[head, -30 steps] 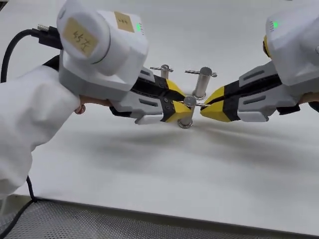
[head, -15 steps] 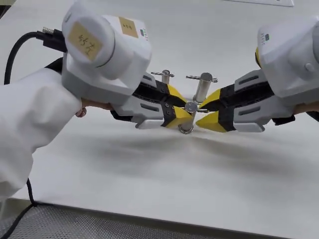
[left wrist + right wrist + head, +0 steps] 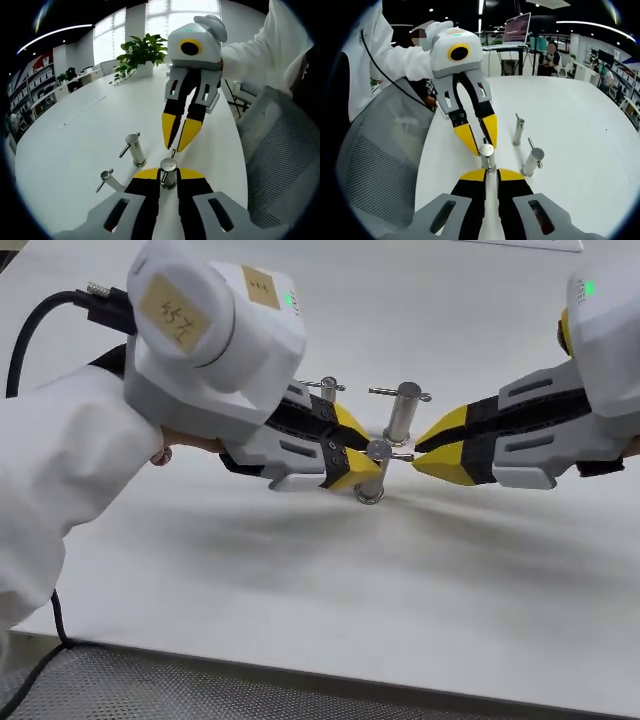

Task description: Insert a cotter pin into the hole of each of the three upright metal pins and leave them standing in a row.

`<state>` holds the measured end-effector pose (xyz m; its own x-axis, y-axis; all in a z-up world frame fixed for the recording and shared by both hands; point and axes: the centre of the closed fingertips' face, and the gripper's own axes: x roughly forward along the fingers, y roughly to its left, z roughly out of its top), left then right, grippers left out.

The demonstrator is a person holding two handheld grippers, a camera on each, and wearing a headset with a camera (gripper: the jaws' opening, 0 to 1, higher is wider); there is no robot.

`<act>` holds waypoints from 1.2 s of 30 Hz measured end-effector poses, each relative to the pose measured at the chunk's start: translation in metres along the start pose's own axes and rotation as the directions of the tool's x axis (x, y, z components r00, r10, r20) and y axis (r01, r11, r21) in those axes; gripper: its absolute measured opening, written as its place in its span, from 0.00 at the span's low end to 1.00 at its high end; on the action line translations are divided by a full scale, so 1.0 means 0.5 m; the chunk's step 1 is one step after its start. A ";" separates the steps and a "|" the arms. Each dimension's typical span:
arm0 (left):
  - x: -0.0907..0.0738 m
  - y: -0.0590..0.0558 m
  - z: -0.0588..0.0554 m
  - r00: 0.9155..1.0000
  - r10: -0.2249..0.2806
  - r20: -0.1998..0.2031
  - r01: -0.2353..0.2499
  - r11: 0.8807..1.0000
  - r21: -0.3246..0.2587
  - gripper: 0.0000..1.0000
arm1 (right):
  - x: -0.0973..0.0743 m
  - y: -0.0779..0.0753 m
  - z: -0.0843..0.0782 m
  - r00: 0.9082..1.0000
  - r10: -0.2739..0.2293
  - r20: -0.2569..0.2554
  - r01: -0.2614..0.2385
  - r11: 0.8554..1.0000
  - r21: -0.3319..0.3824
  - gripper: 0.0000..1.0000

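Head view looks down from the near edge of the table (image 3: 400,580); both gripper views sit low and close, facing each other, sharing the near metal pin (image 3: 168,172).

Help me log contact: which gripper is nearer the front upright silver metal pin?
Left. The left gripper has its jaws around the front metal pin; the right gripper sits beside it, at the thin cotter pin's end.
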<state>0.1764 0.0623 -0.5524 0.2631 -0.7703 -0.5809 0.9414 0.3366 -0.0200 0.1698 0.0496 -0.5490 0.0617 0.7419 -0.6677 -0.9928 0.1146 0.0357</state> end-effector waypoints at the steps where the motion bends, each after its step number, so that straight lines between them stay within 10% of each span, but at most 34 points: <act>1: 0.000 0.000 0.000 1.000 0.000 -0.001 0.000 1.000 0.001 0.10 | 0.003 0.002 0.004 1.000 0.004 0.006 -0.004 1.000 0.002 0.01; 19: -0.002 -0.004 0.004 1.000 -0.001 0.012 0.001 1.000 -0.009 0.11 | 0.014 -0.002 0.014 1.000 0.019 0.014 -0.019 1.000 -0.014 0.00; 27: -0.018 0.003 -0.006 0.999 0.035 0.036 -0.035 0.999 -0.022 0.47 | 0.014 0.000 0.014 1.000 0.015 0.014 -0.015 1.000 0.011 0.13; 36: -0.043 -0.018 -0.015 0.994 0.053 0.091 -0.048 0.997 -0.060 0.66 | 0.035 0.001 0.014 1.000 0.020 0.006 -0.020 0.999 0.025 0.18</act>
<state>0.1608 0.0799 -0.5456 0.3312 -0.7974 -0.5044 0.9134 0.4050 -0.0405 0.1710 0.0674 -0.5556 0.0428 0.7482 -0.6621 -0.9909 0.1166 0.0676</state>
